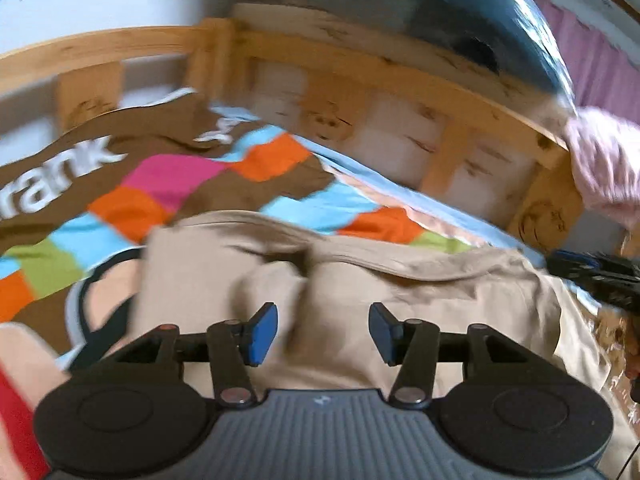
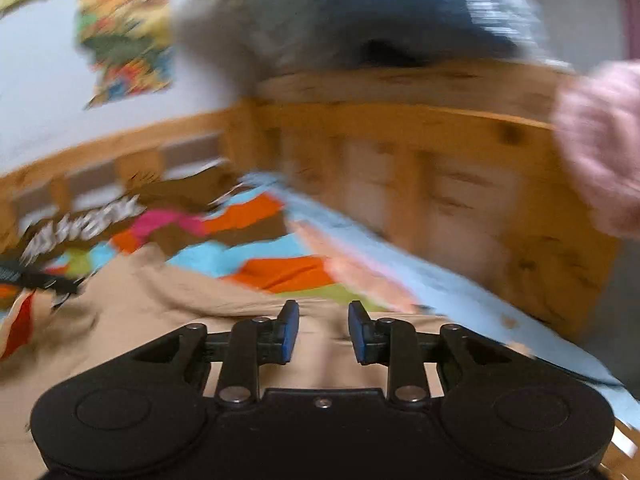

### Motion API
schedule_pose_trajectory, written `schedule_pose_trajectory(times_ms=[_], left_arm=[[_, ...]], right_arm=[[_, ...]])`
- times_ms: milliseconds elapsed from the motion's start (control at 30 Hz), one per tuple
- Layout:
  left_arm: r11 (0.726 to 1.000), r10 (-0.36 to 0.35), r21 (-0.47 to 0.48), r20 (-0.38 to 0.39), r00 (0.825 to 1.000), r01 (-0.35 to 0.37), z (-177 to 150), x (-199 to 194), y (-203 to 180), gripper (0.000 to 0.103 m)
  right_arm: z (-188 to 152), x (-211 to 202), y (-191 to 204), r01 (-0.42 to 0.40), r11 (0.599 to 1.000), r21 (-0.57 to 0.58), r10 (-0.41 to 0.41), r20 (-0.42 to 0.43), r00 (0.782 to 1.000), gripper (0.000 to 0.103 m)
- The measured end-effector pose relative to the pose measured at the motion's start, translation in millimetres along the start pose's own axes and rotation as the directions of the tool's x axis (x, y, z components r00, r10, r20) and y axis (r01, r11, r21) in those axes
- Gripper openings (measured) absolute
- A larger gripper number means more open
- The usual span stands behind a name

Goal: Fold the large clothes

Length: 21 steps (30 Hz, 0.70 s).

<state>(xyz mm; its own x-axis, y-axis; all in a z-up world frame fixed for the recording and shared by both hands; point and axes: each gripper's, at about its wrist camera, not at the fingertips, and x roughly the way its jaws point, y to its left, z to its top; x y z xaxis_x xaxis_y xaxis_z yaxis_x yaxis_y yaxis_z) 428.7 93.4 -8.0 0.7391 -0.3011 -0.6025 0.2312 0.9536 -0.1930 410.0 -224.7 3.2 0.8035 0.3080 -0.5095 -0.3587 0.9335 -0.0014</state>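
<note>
Hovering over the cloth, the left gripper (image 1: 323, 332) has its jaws spread wide with nothing between them, and the right gripper (image 2: 323, 334) is parted more narrowly, also empty as far as the blur lets me tell. Under both lies the beige garment (image 1: 420, 304), rumpled across the near side of the colourful bedspread (image 1: 176, 184), short of the wooden bed rail (image 1: 400, 92). Looks soft, light and floppy, so I'd pinch a hem or corner, not the middle.
</note>
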Motion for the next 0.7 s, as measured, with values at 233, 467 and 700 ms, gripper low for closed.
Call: schedule_pose_trajectory(times_ms=[233,467,700], left_arm=[[0.989,0.145,0.023,-0.186,0.972,-0.144,-15,87,-21,0.064],[0.997,0.069,0.034,-0.089,0.994,-0.066,-26,37,-14,0.071],[0.987,0.035,0.155,0.067,0.997,-0.045,-70,-68,-26,0.102]], right_arm=[[-35,58,22,0.066,0.990,-0.124,-0.082,-0.130,0.988,0.030],[-21,1,27,-0.023,0.984,-0.175,-0.007,-0.168,0.986,0.062],[-87,-140,67,-0.183,0.935,-0.305,0.107,-0.248,0.963,0.091]])
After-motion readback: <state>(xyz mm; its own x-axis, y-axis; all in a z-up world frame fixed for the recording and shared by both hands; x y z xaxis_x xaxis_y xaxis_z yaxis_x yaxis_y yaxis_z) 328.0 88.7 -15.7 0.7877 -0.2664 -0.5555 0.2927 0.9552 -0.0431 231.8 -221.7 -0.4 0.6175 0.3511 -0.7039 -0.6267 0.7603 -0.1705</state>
